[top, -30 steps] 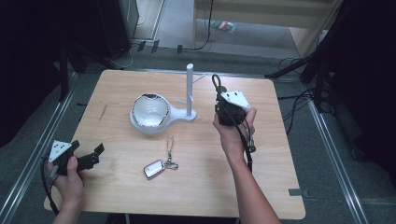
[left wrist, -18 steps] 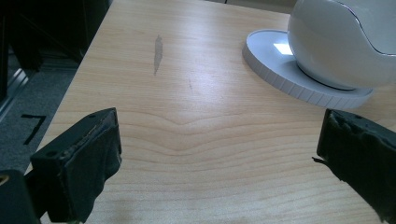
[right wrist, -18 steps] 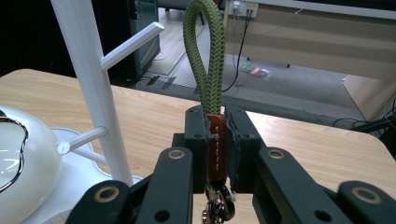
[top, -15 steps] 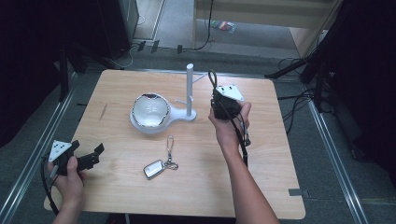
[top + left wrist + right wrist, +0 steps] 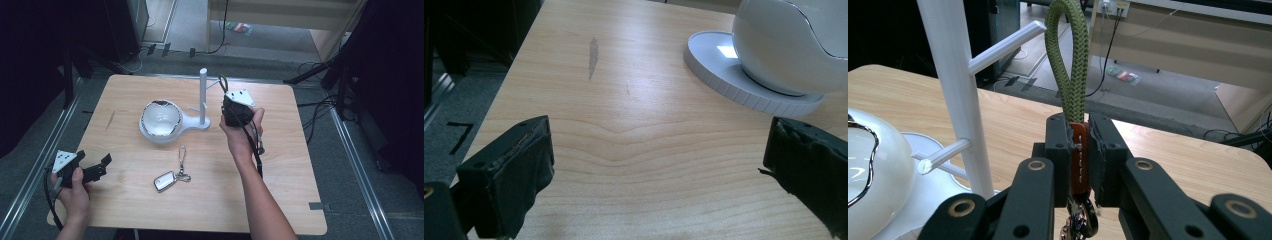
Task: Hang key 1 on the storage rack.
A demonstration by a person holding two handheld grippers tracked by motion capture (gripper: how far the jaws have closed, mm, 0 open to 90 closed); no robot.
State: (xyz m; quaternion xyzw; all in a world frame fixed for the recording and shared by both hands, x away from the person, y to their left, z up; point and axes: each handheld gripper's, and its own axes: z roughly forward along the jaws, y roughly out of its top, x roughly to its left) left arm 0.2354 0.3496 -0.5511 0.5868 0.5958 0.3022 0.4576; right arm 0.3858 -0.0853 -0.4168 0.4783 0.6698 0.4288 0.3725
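My right gripper point(image 5: 227, 96) point(image 5: 1079, 131) is shut on the orange tag point(image 5: 1078, 160) of a keychain. The keychain's green rope loop point(image 5: 221, 82) point(image 5: 1066, 60) stands up above the jaws, and its metal rings point(image 5: 1080, 220) hang below. The loop is just right of the white peg stand's post point(image 5: 203, 95) point(image 5: 950, 75), close to its upper peg point(image 5: 1008, 42). A white bowl point(image 5: 160, 119) point(image 5: 789, 45) sits on the stand's round base point(image 5: 734, 75). My left gripper point(image 5: 93, 160) point(image 5: 659, 160) rests open at the table's front left with nothing between its jaws.
A car key fob point(image 5: 165, 181) with a ring and short strap point(image 5: 182, 157) lies on the wooden table point(image 5: 280, 165) in front of the bowl. Cables and dark equipment stand on the floor beyond the far edge.
My right gripper has shifted a little to the left with the keychain, bringing the loop nearer the stand's post. The left gripper has stayed put.
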